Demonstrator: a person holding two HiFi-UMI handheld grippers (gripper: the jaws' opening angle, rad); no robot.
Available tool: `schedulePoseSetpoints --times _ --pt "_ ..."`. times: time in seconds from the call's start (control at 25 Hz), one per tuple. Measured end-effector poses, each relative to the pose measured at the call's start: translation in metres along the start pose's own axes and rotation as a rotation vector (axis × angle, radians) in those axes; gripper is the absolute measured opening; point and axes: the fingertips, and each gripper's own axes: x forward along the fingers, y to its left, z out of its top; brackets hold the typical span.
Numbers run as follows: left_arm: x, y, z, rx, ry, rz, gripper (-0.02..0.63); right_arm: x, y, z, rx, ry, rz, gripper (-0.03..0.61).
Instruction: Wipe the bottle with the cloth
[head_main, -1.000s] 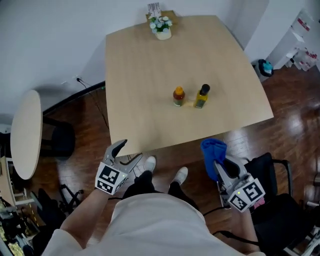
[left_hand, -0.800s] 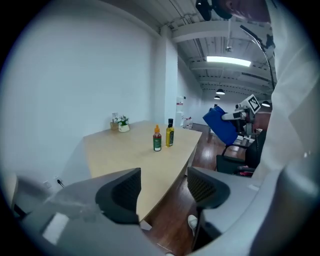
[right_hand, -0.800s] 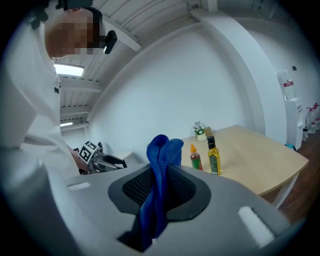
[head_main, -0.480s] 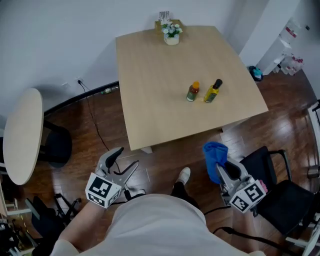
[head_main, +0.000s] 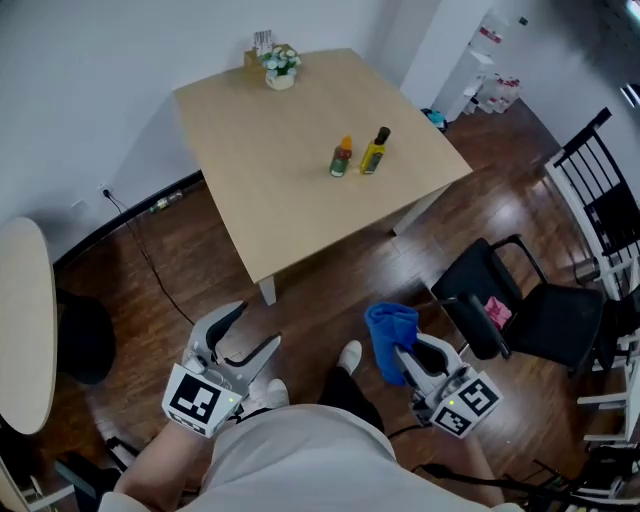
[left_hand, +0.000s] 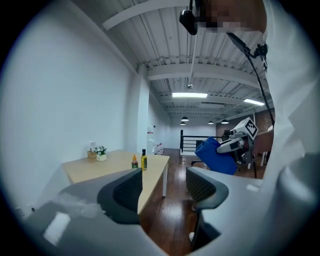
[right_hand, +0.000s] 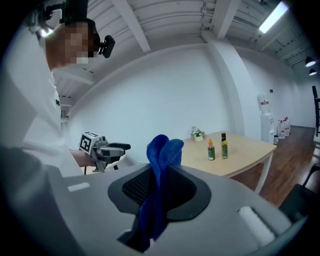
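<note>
Right tool (head_main: 408, 356) pinches the blue fabric cloth (head_main: 388, 330). Left tool (head_main: 250, 328) spread, empty. Yellow black-capped bottle (head_main: 375, 152) stands on tan table (head_main: 250, 150), 12 o'clock.

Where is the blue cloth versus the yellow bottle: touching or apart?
Apart. Head view: the cloth, held in the right gripper, is over the floor, while the yellow bottle stands on the table.

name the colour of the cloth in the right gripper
Blue; the soft blue cloth shows best in the right gripper view.
</note>
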Motion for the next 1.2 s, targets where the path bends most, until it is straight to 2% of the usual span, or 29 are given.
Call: schedulePoseSetpoints --times 0.12,0.32,0.48,0.6,0.84,1.2 --pt "-0.011 0.002 -0.003 -0.014 -0.005 0.009 0.295 -0.006 0.017 -0.001 -0.008 -0.026 -0.025 0.083" --pt "-0.016 -0.014 0.000 -0.043 -0.007 -0.067 0.292 -0.027 0.037 0.015 -0.058 -0.076 -0.059 0.083" --pt "-0.018 -0.034 0.010 -0.024 -0.014 -0.098 0.290 -0.045 0.044 0.018 -0.060 -0.081 -0.065 0.083" --pt "-0.026 -0.035 0.014 -0.006 -0.020 -0.089 0.290 -0.046 0.048 0.012 -0.057 -0.083 -0.063 0.083" --pt "-0.040 -0.032 -0.003 -0.027 0.038 -0.074 0.290 -0.048 0.058 0.010 -0.062 -0.089 -0.041 0.083" --pt "-0.040 -0.047 -0.001 -0.026 0.026 -0.081 0.290 -0.052 0.067 0.009 -0.075 -0.083 -0.023 0.083"
